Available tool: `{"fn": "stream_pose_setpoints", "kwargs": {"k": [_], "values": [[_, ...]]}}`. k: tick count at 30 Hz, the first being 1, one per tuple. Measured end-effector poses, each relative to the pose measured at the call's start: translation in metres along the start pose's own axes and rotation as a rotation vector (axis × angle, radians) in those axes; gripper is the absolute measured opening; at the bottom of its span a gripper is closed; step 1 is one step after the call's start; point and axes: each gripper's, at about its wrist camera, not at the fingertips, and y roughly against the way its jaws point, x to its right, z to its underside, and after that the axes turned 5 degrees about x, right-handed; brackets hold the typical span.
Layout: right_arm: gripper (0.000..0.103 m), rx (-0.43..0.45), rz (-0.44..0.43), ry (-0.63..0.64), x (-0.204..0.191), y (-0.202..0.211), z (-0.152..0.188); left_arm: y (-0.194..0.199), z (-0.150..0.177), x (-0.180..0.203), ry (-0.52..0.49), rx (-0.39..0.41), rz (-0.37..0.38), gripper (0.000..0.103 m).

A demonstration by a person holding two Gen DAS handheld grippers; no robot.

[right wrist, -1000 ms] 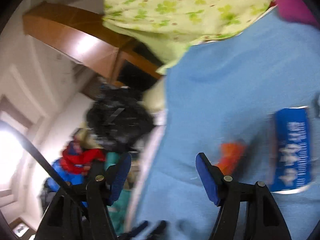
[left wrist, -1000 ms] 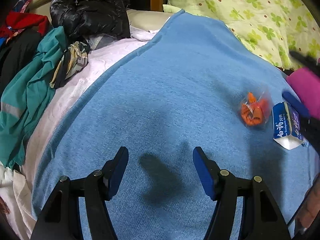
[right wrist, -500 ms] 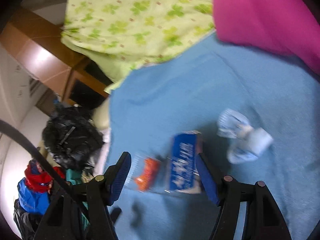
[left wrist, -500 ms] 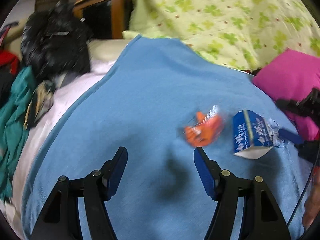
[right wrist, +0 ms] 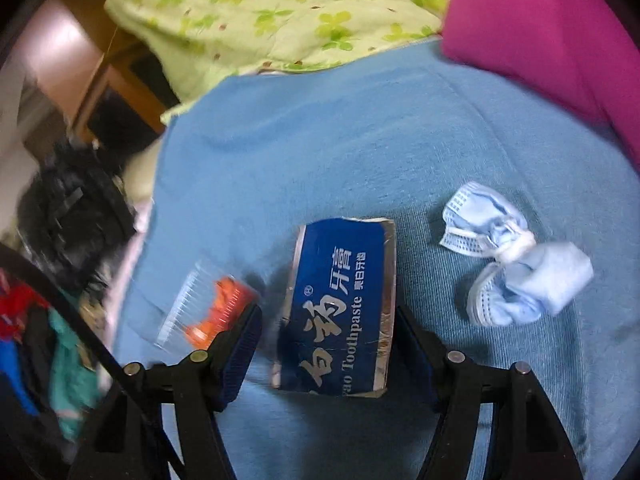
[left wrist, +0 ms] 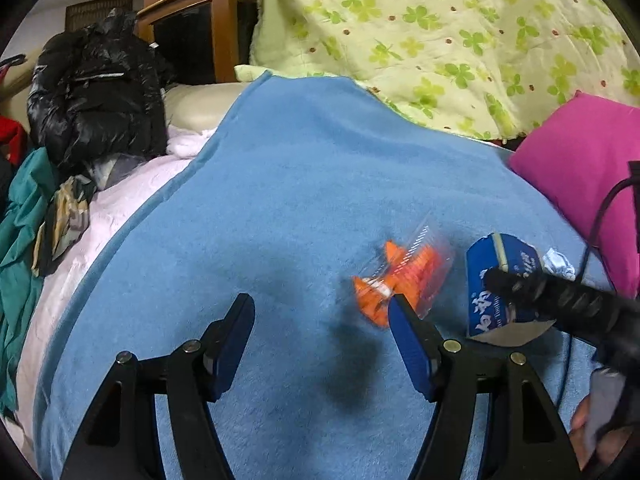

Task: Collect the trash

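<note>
Three bits of trash lie on the blue blanket (right wrist: 360, 152): a blue toothpaste box (right wrist: 340, 308), an orange-filled clear wrapper (right wrist: 208, 308) and a crumpled light-blue face mask (right wrist: 516, 264). The box sits flat between the fingers of my right gripper (right wrist: 328, 344); its jaws are spread wide on either side of the box, and I cannot tell whether the pads touch it. The wrapper lies just left of the box, beside my right gripper's left finger; it is blurred. The mask lies right of the box, apart from it, nothing holding it.

From my left wrist view the toothpaste box (left wrist: 500, 284) stands right of the wrapper (left wrist: 400, 280), with my right tool's black arm crossing over the box. My left gripper (left wrist: 320, 332) is spread wide and holds nothing; its right fingertip sits just at the wrapper's near edge, contact unclear. A bit of the mask (left wrist: 558, 264) peeks out behind the box.

Further out: a magenta pillow (left wrist: 580, 176) at the right, a green clover-print quilt (left wrist: 440, 40) behind the blanket, a black puffer jacket (left wrist: 96, 96) and teal clothing (left wrist: 20, 216) piled at the left, wooden furniture (left wrist: 192, 12) at the back
</note>
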Motion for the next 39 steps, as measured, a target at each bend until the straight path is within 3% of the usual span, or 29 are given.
{"fn": "stream_pose_setpoints", "kwargs": {"k": [12, 16, 19, 21, 27, 29, 30, 33, 39], "values": [[0.053, 0.011, -0.079, -0.121, 0.049, 0.039, -0.006, -0.007, -0.007, 0.042, -0.097, 0.058, 0.025, 0.078], [0.053, 0.019, -0.093, -0.118, 0.058, 0.053, -0.004, -0.024, -0.005, 0.05, -0.12, 0.005, 0.0, 0.078], [0.053, 0.039, -0.098, -0.107, 0.058, 0.062, 0.0, -0.037, -0.006, 0.043, -0.061, -0.055, 0.029, 0.077], [0.053, 0.049, -0.108, -0.105, 0.061, 0.069, 0.0, -0.04, -0.007, 0.036, 0.0, -0.07, 0.075, 0.069], [0.053, 0.083, -0.1, -0.07, 0.064, 0.088, 0.001, -0.038, -0.007, 0.027, 0.098, -0.098, 0.166, 0.068], [0.053, 0.104, -0.089, -0.049, 0.062, 0.097, 0.0, -0.033, -0.006, 0.019, 0.184, -0.133, 0.25, 0.067], [0.053, 0.113, -0.084, -0.041, 0.061, 0.1, -0.001, -0.032, -0.004, 0.017, 0.228, -0.155, 0.296, 0.054], [0.053, 0.143, -0.066, -0.012, 0.059, 0.112, -0.002, -0.027, 0.006, 0.009, 0.372, -0.245, 0.456, 0.054], [0.053, 0.16, -0.064, -0.014, 0.058, 0.123, 0.002, -0.015, 0.018, -0.013, 0.502, -0.295, 0.529, 0.054]]}}
